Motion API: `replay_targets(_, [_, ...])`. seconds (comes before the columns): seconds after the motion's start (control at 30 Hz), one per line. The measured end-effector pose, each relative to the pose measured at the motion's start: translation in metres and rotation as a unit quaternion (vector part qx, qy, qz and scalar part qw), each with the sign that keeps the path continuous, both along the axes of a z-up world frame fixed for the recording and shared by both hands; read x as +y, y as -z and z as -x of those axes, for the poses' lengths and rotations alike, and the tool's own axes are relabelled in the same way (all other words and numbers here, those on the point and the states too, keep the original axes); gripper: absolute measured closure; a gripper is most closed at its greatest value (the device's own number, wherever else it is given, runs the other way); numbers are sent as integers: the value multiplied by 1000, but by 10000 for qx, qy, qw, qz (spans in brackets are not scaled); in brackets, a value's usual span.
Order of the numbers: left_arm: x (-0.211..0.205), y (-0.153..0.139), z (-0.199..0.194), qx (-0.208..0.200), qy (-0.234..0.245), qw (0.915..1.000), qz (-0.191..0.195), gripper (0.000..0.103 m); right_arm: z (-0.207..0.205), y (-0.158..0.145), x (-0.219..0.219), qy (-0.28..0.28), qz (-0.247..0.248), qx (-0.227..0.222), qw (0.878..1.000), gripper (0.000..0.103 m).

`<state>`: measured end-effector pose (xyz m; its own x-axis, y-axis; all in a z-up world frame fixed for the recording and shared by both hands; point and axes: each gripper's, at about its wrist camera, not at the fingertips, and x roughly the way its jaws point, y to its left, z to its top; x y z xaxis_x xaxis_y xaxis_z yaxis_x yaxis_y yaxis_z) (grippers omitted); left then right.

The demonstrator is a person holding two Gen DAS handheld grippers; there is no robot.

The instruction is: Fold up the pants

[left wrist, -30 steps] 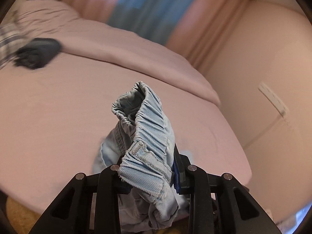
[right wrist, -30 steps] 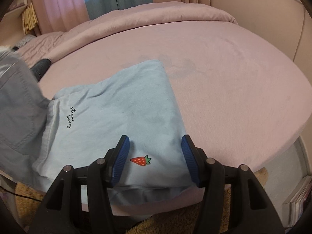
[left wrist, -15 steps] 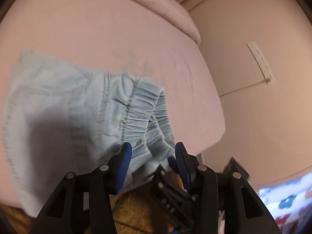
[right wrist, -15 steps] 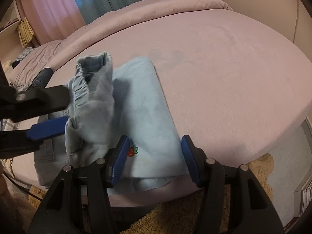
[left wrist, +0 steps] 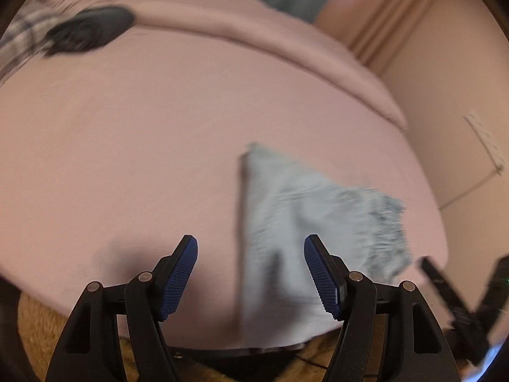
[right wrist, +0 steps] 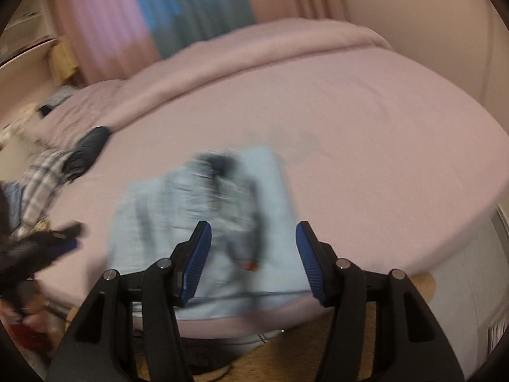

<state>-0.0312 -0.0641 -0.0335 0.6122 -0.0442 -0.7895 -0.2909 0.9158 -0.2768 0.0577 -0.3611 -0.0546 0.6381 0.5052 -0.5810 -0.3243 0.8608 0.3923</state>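
Observation:
The light blue pants [left wrist: 305,222] lie folded on the pink bed near its front edge, blurred by motion. Their elastic waistband lies on top of the pile. In the right wrist view the pants [right wrist: 203,216] show a small red strawberry mark [right wrist: 249,265]. My left gripper [left wrist: 251,273] hovers over the pants' left edge with its jaws opening and nothing gripped between the blue pads. My right gripper [right wrist: 253,259] is open above the pants' near end, holding nothing. The left gripper [right wrist: 47,245] also shows at the left edge of the right wrist view.
A dark garment [left wrist: 89,31] and a plaid cloth [left wrist: 22,35] lie at the bed's far left. A rolled pink duvet [right wrist: 254,51] runs along the back, with curtains behind. A tan rug [left wrist: 41,328] lies below the bed's edge, and a wall [left wrist: 461,95] stands to the right.
My left gripper carried the bunched waistband down onto the folded pants, let it go and spread wide. My right gripper rose and drew back a little, staying open.

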Motion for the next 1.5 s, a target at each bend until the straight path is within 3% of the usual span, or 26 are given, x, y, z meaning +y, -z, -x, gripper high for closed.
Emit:
replay_targets(0.1, [11, 14, -2, 186, -97, 9998, -75, 35, 14, -15, 27, -512, 33, -426, 9978, 47])
replay_targets(0.2, [13, 21, 0, 279, -30, 9996, -101, 35, 1, 3, 49, -756, 163, -72, 9970, 52])
replay_targets(0.23, [11, 24, -1, 327, 11, 9994, -93, 34, -8, 16, 54, -644, 211, 177, 9975, 56])
replay_targets(0.33, [11, 26, 3, 360, 122, 9992, -116, 34, -21, 47, 58, -25, 777, 326, 9964, 62])
replay_targets(0.43, [8, 26, 3, 325, 216, 9991, -153, 34, -25, 61, 61, -81, 810, 178, 9965, 65])
replay_targets(0.53, [8, 28, -1, 332, 201, 9992, -129, 34, -25, 48, 59, 10, 695, 123, 9975, 74])
replay_targets(0.63, [7, 25, 0, 274, 302, 9992, -39, 34, -19, 23, 30, 192, 107, -42, 9997, 75])
replay_targets(0.7, [6, 25, -1, 218, 329, 9992, -28, 34, -10, 1, 13, 366, -44, -362, 9987, 75])
replay_targets(0.77, [5, 25, -1, 170, 328, 9993, -65, 35, -4, -3, 8, 376, -22, -383, 9986, 74])
replay_targets(0.83, [2, 29, -4, 236, 306, 9991, -188, 34, -8, 10, 11, 307, 227, -216, 9990, 74])
replay_targets(0.93, [-2, 38, -7, 371, 359, 9983, -278, 34, -24, 65, 22, 341, 790, 390, 9955, 74])
replay_targets(0.97, [-3, 41, -8, 380, 363, 9981, -309, 34, -23, 72, 23, 388, 765, 195, 9961, 74])
replay_targets(1.13, [-6, 44, -4, 342, 345, 9977, -471, 36, -22, 63, 28, 361, 992, 230, 9941, 74])
replay_targets(1.17, [-6, 43, -3, 332, 370, 9978, -445, 41, -21, 62, 27, 350, 953, 256, 9945, 72])
replay_targets(1.2, [-6, 42, 0, 300, 421, 9981, -326, 52, -21, 58, 30, 333, 964, 277, 9944, 71])
replay_targets(1.23, [-5, 38, 4, 257, 495, 9984, -75, 56, -21, 53, 30, 307, 993, 305, 9941, 70])
replay_targets(1.33, [-7, 30, 2, 18, 673, 9972, 324, 56, -23, 32, 31, 228, 957, 191, 9950, 68])
replay_targets(1.43, [-14, 31, -2, -5, 739, 9971, 189, 56, -24, 4, 23, 160, 668, -176, 9975, 58])
replay_targets(1.5, [-20, 37, -5, 85, 770, 9969, 147, 57, -33, -7, 31, 42, 627, -252, 9977, 57])
